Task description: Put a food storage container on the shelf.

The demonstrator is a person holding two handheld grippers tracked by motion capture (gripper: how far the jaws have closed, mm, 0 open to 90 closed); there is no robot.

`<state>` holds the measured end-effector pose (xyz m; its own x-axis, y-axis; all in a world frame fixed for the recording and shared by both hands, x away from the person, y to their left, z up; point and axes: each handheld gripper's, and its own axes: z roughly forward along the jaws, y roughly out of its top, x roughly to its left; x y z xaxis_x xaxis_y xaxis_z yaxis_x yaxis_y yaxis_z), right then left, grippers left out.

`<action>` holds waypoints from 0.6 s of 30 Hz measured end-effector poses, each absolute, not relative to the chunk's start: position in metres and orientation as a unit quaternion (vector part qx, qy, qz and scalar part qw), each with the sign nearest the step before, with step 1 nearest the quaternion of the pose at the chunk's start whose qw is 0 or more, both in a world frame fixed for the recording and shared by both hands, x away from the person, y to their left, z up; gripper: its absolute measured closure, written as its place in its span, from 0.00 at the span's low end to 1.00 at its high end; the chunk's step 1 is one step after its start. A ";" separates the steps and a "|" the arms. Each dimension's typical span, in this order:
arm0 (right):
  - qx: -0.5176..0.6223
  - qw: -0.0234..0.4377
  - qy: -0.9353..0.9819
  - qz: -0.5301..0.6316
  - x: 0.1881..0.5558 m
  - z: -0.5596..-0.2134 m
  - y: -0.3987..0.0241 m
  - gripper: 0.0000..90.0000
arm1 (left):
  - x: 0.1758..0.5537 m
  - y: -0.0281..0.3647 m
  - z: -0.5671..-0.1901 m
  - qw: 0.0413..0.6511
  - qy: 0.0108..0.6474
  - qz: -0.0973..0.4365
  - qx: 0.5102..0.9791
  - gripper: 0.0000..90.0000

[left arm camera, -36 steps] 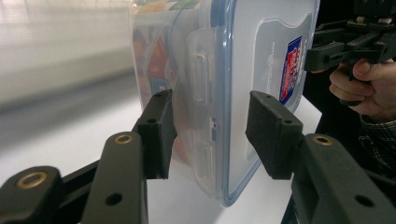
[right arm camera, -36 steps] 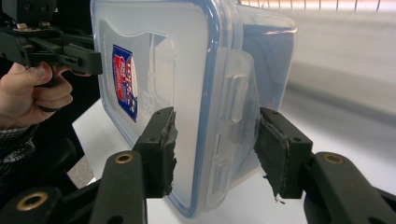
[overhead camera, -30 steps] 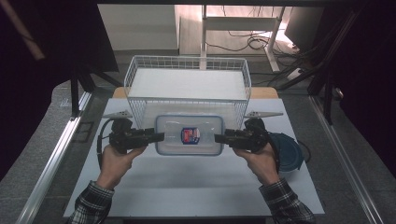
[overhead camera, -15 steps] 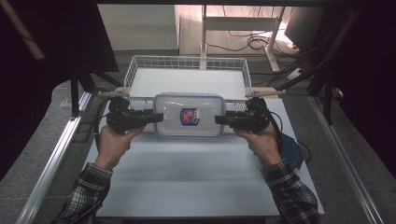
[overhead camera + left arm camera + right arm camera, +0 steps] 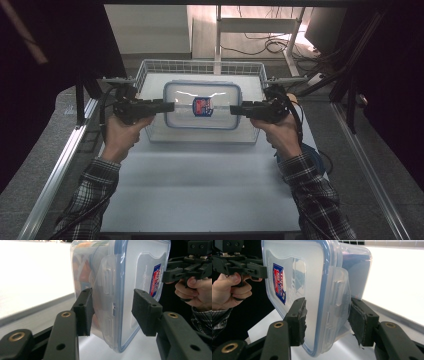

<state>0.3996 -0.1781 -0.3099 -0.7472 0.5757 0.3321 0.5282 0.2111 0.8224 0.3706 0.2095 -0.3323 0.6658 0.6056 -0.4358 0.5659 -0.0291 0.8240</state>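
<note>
Now box (image 5: 202, 105) betw. L tongs (image 5: 169, 106) & R tongs (image 5: 235, 108).

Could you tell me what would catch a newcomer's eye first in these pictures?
First is the clear plastic container with a blue-rimmed lid and a red-and-blue label, held level above the white wire basket at the far end of the table. The left gripper and right gripper clamp its two short ends, one from each side. In the gripper views the black pads bracket the side latches.
</note>
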 end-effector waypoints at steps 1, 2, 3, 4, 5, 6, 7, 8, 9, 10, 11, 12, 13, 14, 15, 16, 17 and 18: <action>0.355 0.023 0.778 0.518 0.400 -0.310 -0.178 0.55 | 0.373 0.210 -0.331 0.565 0.409 0.018 0.716 0.58; 0.355 0.024 0.778 0.518 0.401 -0.308 -0.178 0.55 | 0.375 0.211 -0.330 0.566 0.409 0.017 0.715 0.58; 0.355 0.024 0.778 0.518 0.403 -0.307 -0.177 0.55 | 0.377 0.211 -0.328 0.568 0.409 0.018 0.714 0.58; 0.355 0.025 0.778 0.518 0.405 -0.305 -0.176 0.55 | 0.379 0.212 -0.327 0.569 0.409 0.019 0.713 0.58; 0.355 0.025 0.778 0.518 0.407 -0.303 -0.176 0.55 | 0.381 0.213 -0.325 0.570 0.408 0.019 0.713 0.58; 0.355 0.025 0.778 0.517 0.409 -0.301 -0.175 0.55 | 0.384 0.214 -0.324 0.573 0.409 0.019 0.711 0.58; 0.355 0.027 0.779 0.517 0.411 -0.299 -0.174 0.55 | 0.387 0.214 -0.323 0.573 0.408 0.018 0.710 0.58; 0.357 0.027 0.779 0.516 0.413 -0.297 -0.173 0.55 | 0.389 0.215 -0.322 0.574 0.408 0.016 0.710 0.58; 0.358 0.028 0.778 0.515 0.415 -0.296 -0.173 0.55 | 0.393 0.215 -0.320 0.575 0.408 0.016 0.709 0.58; 0.359 0.030 0.777 0.515 0.420 -0.292 -0.172 0.55 | 0.398 0.215 -0.318 0.576 0.408 0.014 0.708 0.58; 0.359 0.030 0.777 0.515 0.420 -0.292 -0.172 0.55 | 0.398 0.215 -0.318 0.576 0.408 0.014 0.708 0.58; 0.361 0.031 0.777 0.515 0.422 -0.291 -0.172 0.55 | 0.402 0.216 -0.317 0.577 0.408 0.014 0.708 0.58; 0.361 0.033 0.776 0.516 0.425 -0.289 -0.172 0.55 | 0.405 0.216 -0.316 0.577 0.408 0.013 0.708 0.58; 0.362 0.034 0.775 0.517 0.430 -0.289 -0.171 0.55 | 0.408 0.216 -0.315 0.576 0.408 0.014 0.708 0.58; 0.362 0.034 0.775 0.517 0.430 -0.289 -0.171 0.55 | 0.411 0.216 -0.315 0.576 0.408 0.014 0.708 0.58; 0.366 0.031 0.773 0.517 0.435 -0.289 -0.171 0.55 | 0.417 0.216 -0.314 0.574 0.409 0.013 0.709 0.58; 0.366 0.031 0.773 0.517 0.435 -0.289 -0.171 0.55 | 0.417 0.216 -0.314 0.574 0.409 0.013 0.709 0.58; 0.367 0.032 0.772 0.518 0.437 -0.290 -0.171 0.55 | 0.420 0.216 -0.314 0.576 0.410 0.012 0.707 0.58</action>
<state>0.4371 -0.1708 -0.2899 -0.7292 0.5991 0.3307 0.5331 0.1944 0.8234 0.4200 0.2165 -0.3145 0.6635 0.5944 -0.4544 0.5656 -0.0010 0.8246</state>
